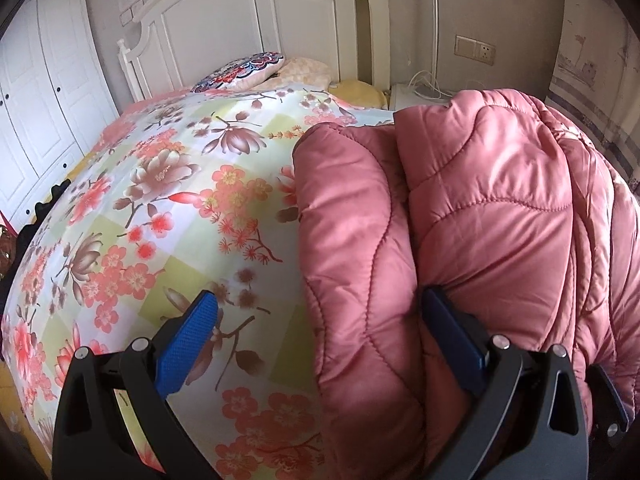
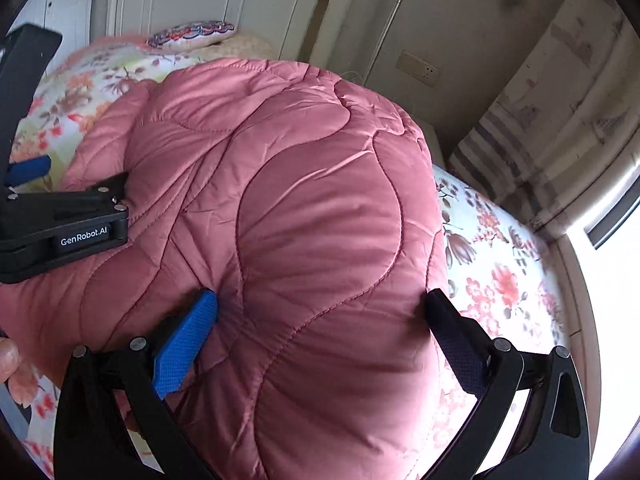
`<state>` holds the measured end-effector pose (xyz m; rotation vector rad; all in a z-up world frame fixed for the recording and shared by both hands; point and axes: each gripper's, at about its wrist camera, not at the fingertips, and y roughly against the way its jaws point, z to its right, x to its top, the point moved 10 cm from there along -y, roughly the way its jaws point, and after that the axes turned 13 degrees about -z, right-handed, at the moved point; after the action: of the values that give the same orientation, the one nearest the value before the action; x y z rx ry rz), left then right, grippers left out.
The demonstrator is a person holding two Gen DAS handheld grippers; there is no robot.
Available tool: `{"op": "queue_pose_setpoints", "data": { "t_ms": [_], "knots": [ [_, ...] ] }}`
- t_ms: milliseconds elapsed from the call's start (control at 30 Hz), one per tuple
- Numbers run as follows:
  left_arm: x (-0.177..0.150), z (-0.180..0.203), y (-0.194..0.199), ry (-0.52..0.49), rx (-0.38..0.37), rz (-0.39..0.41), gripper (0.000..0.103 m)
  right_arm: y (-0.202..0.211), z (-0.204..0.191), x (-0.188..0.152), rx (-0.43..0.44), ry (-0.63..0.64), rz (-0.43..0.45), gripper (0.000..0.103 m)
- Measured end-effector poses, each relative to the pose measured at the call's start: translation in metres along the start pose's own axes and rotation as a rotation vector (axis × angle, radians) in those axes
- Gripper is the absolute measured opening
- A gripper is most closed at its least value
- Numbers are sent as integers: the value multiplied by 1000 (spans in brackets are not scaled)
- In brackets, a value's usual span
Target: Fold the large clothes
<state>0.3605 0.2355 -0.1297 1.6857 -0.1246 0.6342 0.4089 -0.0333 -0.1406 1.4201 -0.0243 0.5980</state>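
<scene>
A pink quilted padded coat lies bunched on a floral bedspread. My left gripper is open, its jaws wide apart; a folded sleeve or edge of the coat lies between them, and the right finger presses against the coat's bulk. In the right wrist view the coat fills the middle. My right gripper is open and straddles a puffy part of the coat, both fingers against the fabric. The left gripper's body shows at the left, resting on the coat.
A white headboard and patterned pillows stand at the bed's far end. A white wardrobe is at left. A wall socket, a curtain and a bright window are at right.
</scene>
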Motion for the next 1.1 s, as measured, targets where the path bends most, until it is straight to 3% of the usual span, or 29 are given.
{"op": "queue_pose_setpoints", "data": {
  "t_ms": [300,633,800,933,1100],
  "knots": [
    [-3,-3,36,14,-16,60,101,-2,0,-3,7,3,-11,99],
    [-37,14,88,4,-84,93,101,-1,3,-3,24,-7,-10,99],
    [-51,24,76,-30,-27,72,101,-2,5,-5,31,-12,-6,99],
    [-51,22,56,-17,-74,-2,101,-2,4,-7,18,-4,-5,99],
    [-52,21,50,-20,-54,-14,101,-2,3,-8,15,3,1,99]
  ]
}}
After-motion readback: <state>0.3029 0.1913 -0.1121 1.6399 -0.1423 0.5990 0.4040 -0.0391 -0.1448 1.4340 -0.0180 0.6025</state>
